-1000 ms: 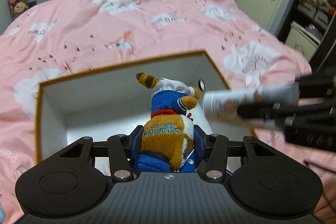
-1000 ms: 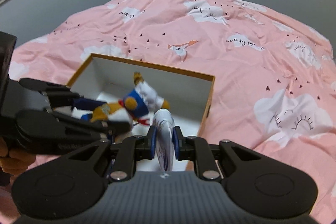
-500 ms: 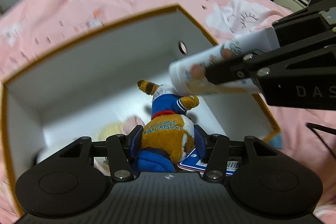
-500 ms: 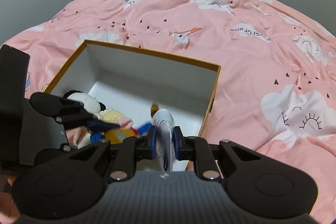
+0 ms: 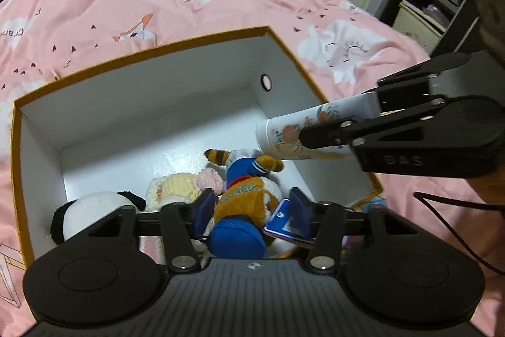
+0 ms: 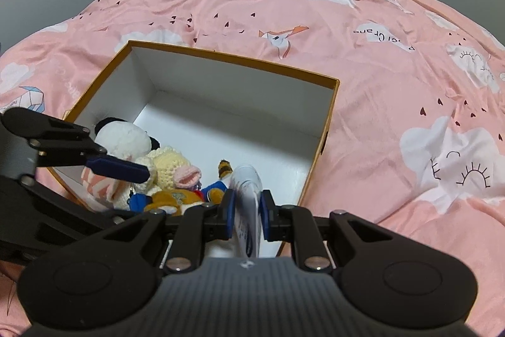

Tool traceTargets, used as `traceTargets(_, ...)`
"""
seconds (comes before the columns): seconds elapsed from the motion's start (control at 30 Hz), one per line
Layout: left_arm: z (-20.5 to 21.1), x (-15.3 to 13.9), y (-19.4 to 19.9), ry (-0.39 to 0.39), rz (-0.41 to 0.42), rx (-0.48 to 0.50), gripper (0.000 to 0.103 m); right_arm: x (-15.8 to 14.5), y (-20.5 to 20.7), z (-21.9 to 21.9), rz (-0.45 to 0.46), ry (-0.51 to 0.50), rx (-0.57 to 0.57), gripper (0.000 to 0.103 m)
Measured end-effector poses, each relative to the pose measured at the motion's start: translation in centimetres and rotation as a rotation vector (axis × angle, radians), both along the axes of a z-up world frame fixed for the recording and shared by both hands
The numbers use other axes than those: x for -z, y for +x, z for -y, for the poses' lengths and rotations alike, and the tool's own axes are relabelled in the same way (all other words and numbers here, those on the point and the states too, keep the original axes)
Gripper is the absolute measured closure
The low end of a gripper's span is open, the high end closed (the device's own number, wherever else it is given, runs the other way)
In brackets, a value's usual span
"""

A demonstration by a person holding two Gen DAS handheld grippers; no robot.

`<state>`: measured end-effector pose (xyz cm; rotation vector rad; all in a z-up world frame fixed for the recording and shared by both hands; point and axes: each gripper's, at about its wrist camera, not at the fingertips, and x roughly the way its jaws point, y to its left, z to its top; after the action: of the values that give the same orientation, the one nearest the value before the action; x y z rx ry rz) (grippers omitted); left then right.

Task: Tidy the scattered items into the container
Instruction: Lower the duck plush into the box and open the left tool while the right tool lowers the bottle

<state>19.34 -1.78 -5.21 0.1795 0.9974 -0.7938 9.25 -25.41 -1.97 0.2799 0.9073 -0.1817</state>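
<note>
Left wrist view: the left hand-held gripper (image 5: 251,209) is closing, its pads apart either side of the plush toy (image 5: 249,195), which lies in the box (image 5: 142,52) just ahead, apparently let go.

Right wrist view: the right hand-held gripper (image 6: 247,212) clamps a tube (image 6: 247,195) over the box's near corner, seemingly poised to drop it in.

One box (image 5: 284,43), three plush toys (image 5: 249,198) inside (panda, knitted, raccoon), one tube (image 5: 303,131), one blue card (image 5: 281,220).
</note>
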Motion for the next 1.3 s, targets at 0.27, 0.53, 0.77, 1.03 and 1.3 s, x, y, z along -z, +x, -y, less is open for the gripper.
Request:
traceTargets(0.27, 0.7, 1.9, 1.2, 0.024, -0.092, -0.029, 0.074, 0.3, -0.2, -0.2, -0.016, 0.013, -0.023, 0.085)
traceTargets(0.53, 1.0, 4.3, 2.7, 0.055, -0.243, -0.071, 0.075, 1.5, 0.4, -0.3, -0.059, 0.073, -0.057, 0.085)
traceTargets(0.77, -1.0, 3.2, 2.2, 0.011, -0.234, -0.095, 0.075, 2.1, 1.0, -0.7, -0.110, 0.065, -0.092, 0.085)
traceTargets(1.03, -5.8, 0.2, 1.2, -0.055, -0.143, -0.187, 0.075, 0.3, 1.6, -0.6, -0.220, -0.011, -0.219, 0.085)
traceTargets(1.3, -5.6, 0.3, 0.3, -0.028, -0.092, -0.200, 0.075, 1.2, 4.2, -2.9, -0.446, -0.077, -0.388, 0.085)
